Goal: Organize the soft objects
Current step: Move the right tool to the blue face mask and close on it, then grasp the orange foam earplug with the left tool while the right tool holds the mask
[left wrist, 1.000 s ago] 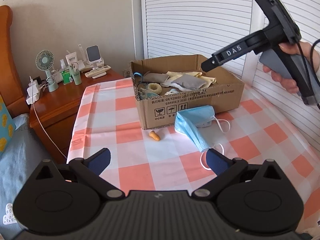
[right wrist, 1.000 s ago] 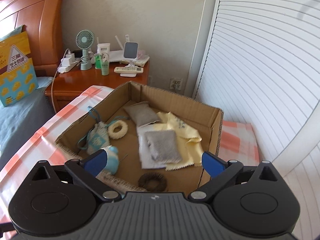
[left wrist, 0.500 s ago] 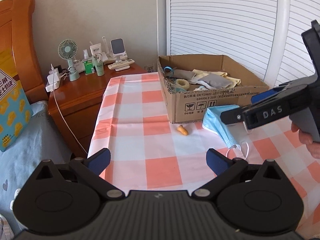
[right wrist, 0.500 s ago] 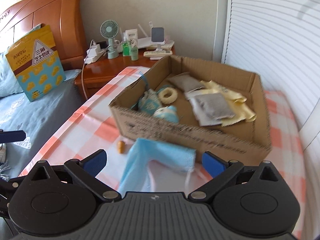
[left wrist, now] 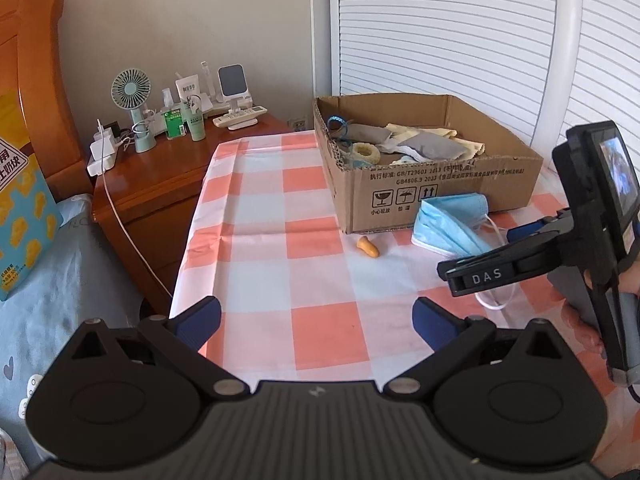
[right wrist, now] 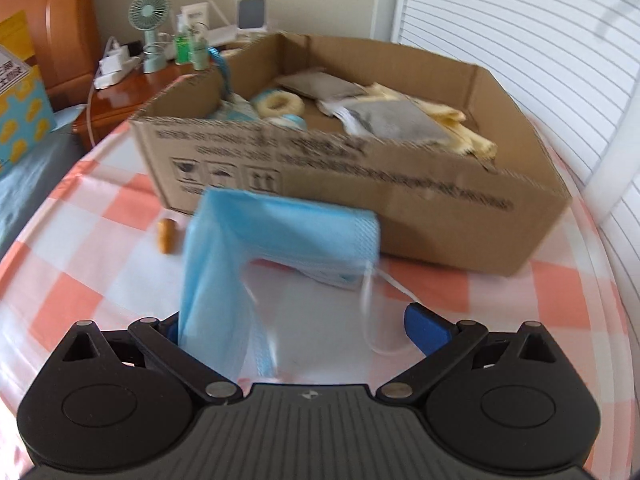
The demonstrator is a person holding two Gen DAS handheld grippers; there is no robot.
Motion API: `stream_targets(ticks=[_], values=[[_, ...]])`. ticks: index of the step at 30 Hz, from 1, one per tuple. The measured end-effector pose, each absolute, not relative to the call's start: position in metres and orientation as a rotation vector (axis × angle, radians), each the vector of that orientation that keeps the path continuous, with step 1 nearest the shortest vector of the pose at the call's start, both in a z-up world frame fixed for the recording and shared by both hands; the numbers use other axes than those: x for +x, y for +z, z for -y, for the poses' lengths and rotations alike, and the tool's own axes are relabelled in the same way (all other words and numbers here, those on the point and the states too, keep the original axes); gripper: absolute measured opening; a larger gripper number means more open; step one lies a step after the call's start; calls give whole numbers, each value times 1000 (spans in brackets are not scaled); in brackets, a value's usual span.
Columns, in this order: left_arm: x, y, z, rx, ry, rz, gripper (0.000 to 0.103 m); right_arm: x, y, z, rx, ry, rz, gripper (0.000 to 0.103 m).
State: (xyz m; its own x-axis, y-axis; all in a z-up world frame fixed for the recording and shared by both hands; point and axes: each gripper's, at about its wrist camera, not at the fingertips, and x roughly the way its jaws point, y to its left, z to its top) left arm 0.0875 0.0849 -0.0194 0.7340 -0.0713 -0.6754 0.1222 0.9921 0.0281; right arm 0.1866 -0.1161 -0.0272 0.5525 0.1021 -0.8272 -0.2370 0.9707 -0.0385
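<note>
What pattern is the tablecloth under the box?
Orange-pink and white checks on the tablecloth; the left wrist view shows it best, under the cardboard box.

Mask point(left wrist: 450, 222) before box point(left wrist: 448, 188) — earplug point(left wrist: 368, 247) left.

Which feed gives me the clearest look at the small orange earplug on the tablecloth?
The left wrist view: the orange earplug lies sharp and unobstructed in front of the cardboard box. In the right wrist view it is motion-blurred at the left, beside the blue face mask.
</note>
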Motion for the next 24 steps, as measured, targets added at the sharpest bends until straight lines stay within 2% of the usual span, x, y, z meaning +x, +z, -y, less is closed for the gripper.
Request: stream_targets(ticks=[17, 19, 21, 24], values=[[164, -62, -59, 156, -217, -774, 101, 162, -29, 144, -142, 172, -937, 103], [176, -67, -55, 175, -221, -780, 96, 161, -30, 144, -140, 173, -930, 103], [184, -71, -53, 190, -237, -780, 86, 161, -30, 145, -142, 178, -927, 103], [192, -76, -51, 223, -261, -781, 78, 161, -29, 146, -145, 189, -931, 103]])
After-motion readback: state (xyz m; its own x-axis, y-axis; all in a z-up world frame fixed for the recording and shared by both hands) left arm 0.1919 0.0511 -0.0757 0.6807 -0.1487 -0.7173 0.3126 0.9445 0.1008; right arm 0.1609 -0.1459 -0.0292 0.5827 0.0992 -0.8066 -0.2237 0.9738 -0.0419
